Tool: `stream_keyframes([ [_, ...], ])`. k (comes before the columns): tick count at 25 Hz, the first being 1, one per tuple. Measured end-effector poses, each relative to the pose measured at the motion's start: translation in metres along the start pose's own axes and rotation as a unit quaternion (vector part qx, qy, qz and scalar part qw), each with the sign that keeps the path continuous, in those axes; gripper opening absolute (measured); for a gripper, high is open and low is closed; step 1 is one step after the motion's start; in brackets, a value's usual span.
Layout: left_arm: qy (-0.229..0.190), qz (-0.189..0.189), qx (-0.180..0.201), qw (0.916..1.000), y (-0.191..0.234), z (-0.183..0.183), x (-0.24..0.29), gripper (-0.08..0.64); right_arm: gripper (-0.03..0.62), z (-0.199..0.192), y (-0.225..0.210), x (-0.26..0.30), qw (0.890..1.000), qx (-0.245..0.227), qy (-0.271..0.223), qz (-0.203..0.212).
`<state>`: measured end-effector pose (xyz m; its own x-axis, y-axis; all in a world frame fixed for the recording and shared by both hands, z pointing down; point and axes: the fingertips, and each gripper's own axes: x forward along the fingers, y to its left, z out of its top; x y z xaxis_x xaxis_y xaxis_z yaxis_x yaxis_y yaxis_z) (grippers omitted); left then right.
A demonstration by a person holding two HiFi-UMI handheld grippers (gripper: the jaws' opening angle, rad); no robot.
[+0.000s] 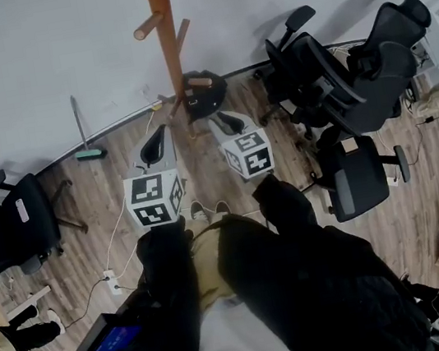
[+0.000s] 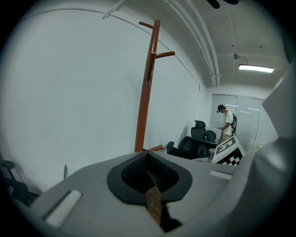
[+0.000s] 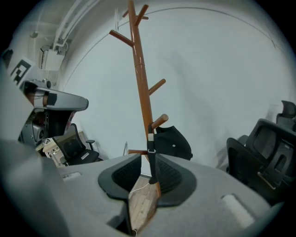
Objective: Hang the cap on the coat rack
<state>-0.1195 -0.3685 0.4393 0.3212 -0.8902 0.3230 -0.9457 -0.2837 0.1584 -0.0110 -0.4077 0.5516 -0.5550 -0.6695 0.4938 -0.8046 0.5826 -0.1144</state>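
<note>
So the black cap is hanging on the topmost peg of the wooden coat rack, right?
Not quite. The black cap hangs on a low peg of the wooden coat rack, not the topmost one. The right gripper view shows bare pegs higher up the pole.

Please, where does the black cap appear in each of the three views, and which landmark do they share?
Head view: the cap hangs on a low peg of the coat rack, upper centre.
Left gripper view: not in it.
Right gripper view: the cap hangs just right of the pole, at the centre.
Shared landmark: the coat rack's brown pole, seen in all three views.
</note>
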Motion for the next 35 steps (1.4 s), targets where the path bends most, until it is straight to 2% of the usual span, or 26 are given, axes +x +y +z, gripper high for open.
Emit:
stream_keyframes([
  [5,-0.007,-0.006,0.005,0.9999,-0.007,0.007,0.001,0.002,0.084,0.027,0.019,-0.024,0.999,-0.007,-0.044,-0.001],
  [9,-0.014,-0.013,0.011,0.9997,-0.014,0.014,0.003,0.002,0.002,0.052,0.035,-0.046,0.996,-0.019,-0.088,-0.006],
  [15,-0.025,-0.02,0.023,0.9992,-0.019,0.026,0.001,0.002,0.001,0.099,0.047,-0.076,0.987,-0.025,-0.156,-0.014],
  [20,-0.049,-0.017,0.035,0.998,-0.022,0.042,-0.005,0.002,0.0,0.13,0.057,-0.098,0.979,-0.038,-0.201,-0.016],
  [29,-0.071,-0.02,0.056,0.9957,-0.031,0.06,-0.011,0.002,0.0,0.149,0.062,-0.112,0.974,-0.043,-0.222,-0.02],
  [35,-0.07,-0.022,0.058,0.9956,-0.033,0.06,-0.011,0.002,0.0,0.152,0.063,-0.113,0.973,-0.045,-0.227,-0.018],
])
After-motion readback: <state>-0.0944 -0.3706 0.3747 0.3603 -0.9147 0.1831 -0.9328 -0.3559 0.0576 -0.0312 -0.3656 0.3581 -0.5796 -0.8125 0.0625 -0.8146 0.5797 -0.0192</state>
